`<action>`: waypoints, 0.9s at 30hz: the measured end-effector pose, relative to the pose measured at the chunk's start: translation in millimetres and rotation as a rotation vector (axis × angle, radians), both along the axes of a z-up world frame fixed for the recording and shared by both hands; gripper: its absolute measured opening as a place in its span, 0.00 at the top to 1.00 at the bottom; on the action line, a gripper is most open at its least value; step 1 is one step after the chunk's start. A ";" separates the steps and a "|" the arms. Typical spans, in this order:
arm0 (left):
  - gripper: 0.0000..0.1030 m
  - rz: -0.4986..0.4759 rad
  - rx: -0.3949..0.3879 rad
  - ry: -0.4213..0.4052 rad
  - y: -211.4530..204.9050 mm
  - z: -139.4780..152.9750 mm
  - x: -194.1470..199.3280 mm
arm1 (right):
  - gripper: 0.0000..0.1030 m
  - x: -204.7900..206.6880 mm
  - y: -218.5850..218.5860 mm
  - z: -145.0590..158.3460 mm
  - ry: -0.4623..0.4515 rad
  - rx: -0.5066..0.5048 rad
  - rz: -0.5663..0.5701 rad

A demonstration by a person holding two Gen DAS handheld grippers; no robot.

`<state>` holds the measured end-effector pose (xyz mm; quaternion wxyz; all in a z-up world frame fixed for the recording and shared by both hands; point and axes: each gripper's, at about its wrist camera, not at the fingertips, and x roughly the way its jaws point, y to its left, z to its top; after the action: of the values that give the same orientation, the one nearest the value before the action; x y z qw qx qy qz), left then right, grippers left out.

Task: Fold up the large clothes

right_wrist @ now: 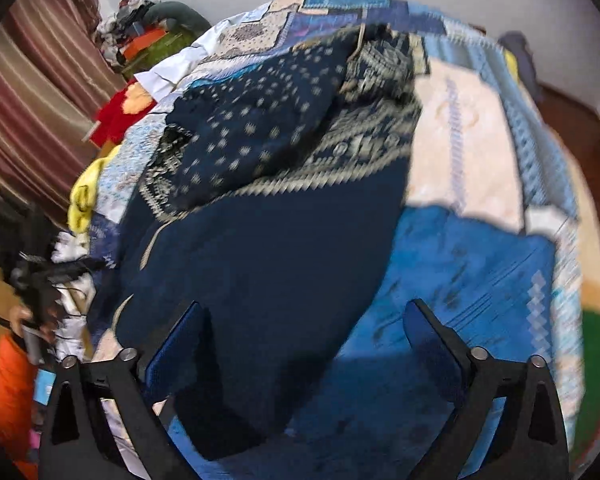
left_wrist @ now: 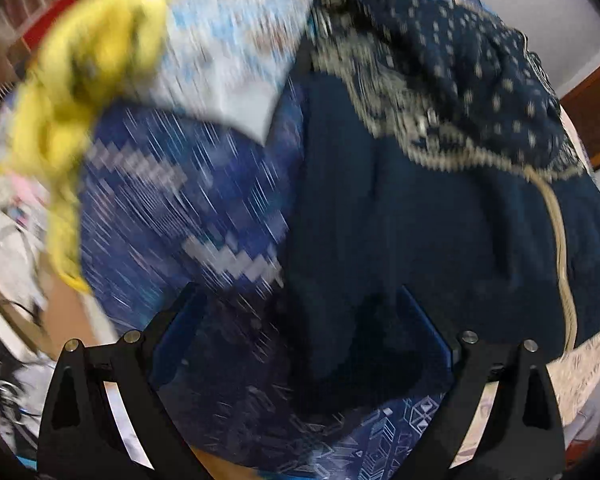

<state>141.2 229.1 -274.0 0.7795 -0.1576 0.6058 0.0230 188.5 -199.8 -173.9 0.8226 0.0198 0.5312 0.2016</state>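
A large navy garment (left_wrist: 380, 220) with a cream patterned band and cream dots lies crumpled on a bed. Its plain navy lower part spreads toward both cameras. A cream-edged seam (left_wrist: 560, 240) runs down its right side in the left wrist view. My left gripper (left_wrist: 300, 296) hangs open over the plain navy part, with nothing pressed between its blue pads. In the right wrist view the same garment (right_wrist: 280, 240) fills the middle. My right gripper (right_wrist: 306, 306) is open above the garment's near edge, where the cloth meets the bedspread. Both views are blurred.
A blue patchwork bedspread (left_wrist: 160, 200) (right_wrist: 460, 260) covers the bed. A yellow cloth (left_wrist: 88, 60) (right_wrist: 82, 196) lies at its left side. A red item (right_wrist: 116, 116), a striped curtain (right_wrist: 32, 100) and a pile of things (right_wrist: 148, 20) stand beyond. Wooden trim (left_wrist: 588, 120) runs along the wall.
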 end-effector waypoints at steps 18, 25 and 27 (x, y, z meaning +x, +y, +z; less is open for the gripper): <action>0.88 -0.086 -0.016 -0.080 -56.1 30.4 14.4 | 0.91 25.6 9.1 12.8 -0.015 0.182 0.030; 0.89 -0.069 0.034 -0.296 -51.2 113.4 42.4 | 0.92 59.0 6.9 48.3 -0.128 0.189 0.037; 0.89 -0.064 0.041 -0.349 -45.6 132.1 56.4 | 0.92 75.0 6.9 60.3 -0.161 0.193 0.033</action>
<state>197.6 183.4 -141.9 0.8762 -0.1241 0.4654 -0.0172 263.6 -192.9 -113.7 0.8535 0.0740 0.4418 0.2662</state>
